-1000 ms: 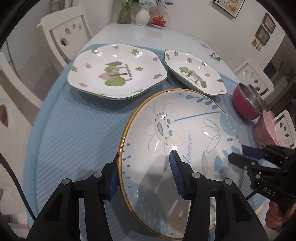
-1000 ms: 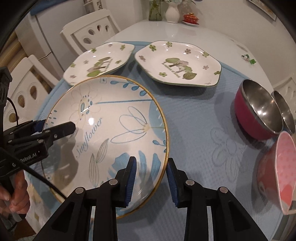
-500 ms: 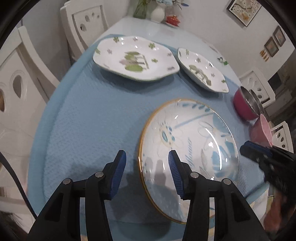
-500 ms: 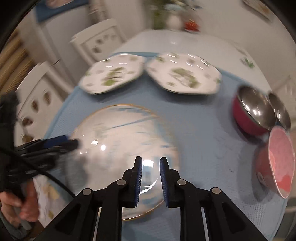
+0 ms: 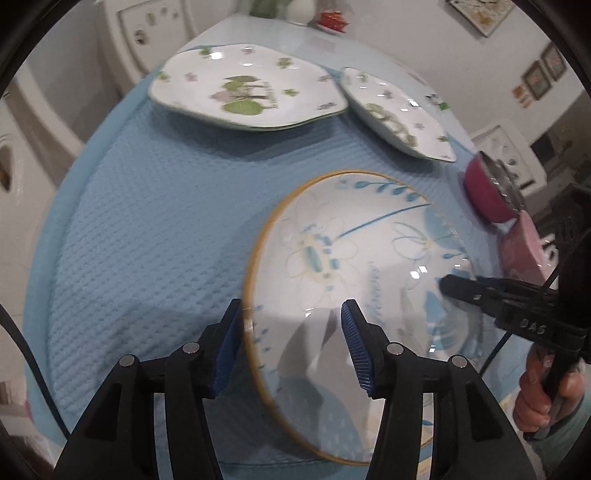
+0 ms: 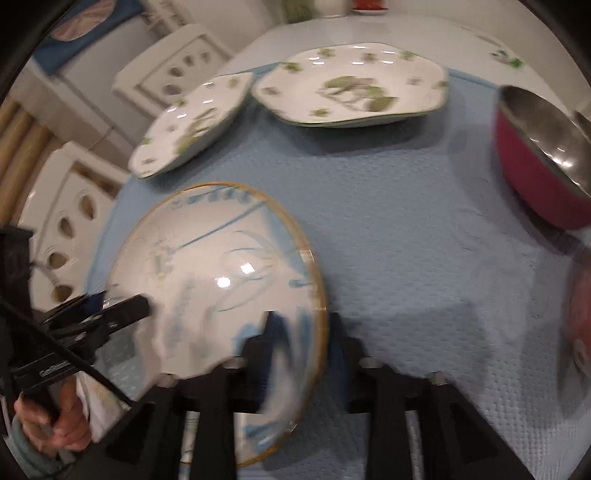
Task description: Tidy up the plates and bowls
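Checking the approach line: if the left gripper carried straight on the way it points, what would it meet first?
Probably the round flower plate: the left gripper straddles its yellow rim, jaws open.

A light blue waffle-textured cloth (image 5: 155, 229) is spread over the near part of a glossy white worktop (image 5: 255, 35). White chairs with oval cut-outs in their backs (image 6: 173, 70) are drawn up along the worktop's edge. At the far end a small red lidded pot on a saucer (image 5: 333, 19) is seen beside a white vase (image 5: 301, 7), both partly cut off. Framed pictures (image 5: 543, 75) are hung on the pale wall. A small green ornament (image 6: 508, 59) is seen lying on the bare worktop.
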The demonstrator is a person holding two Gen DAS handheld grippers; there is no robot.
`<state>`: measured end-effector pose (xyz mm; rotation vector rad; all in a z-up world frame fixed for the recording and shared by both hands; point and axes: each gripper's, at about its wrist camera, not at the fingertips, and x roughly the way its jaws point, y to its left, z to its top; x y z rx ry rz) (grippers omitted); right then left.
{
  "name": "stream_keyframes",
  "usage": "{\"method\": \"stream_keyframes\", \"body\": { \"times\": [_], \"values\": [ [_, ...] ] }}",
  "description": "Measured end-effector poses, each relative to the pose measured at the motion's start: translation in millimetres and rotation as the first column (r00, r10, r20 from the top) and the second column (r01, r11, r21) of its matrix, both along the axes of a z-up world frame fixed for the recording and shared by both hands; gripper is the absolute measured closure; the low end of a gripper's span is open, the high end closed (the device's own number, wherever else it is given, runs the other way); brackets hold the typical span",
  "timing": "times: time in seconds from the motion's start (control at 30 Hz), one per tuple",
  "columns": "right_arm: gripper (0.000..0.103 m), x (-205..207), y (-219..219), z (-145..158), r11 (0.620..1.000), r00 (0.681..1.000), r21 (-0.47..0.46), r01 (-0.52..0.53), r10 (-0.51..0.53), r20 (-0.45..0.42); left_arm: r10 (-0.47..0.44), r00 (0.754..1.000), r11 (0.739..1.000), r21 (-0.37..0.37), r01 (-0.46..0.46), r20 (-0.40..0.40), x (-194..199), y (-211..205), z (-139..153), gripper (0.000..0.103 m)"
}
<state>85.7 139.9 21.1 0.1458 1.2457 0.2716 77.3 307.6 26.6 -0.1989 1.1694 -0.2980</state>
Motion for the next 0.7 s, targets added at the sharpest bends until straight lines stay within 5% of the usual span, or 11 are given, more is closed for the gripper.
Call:
{"method": "stream_keyframes", "body": {
  "times": [0.37,0.7],
  "values": [
    [0.081,-26,14,29,0.997,0.999,-0.063,0.041,-0.042,-0.025,0.068,0.997,0.997,-0.016,-0.069,-0.029,-8,9,21,0.054],
    [0.081,-50,46,42,0.998,0.997,-0.065,-0.003,-0.002,-0.075,0.088,0.994,0.995,0.056,-0.085,-0.065,-35,33,37,0.054]
  ]
}}
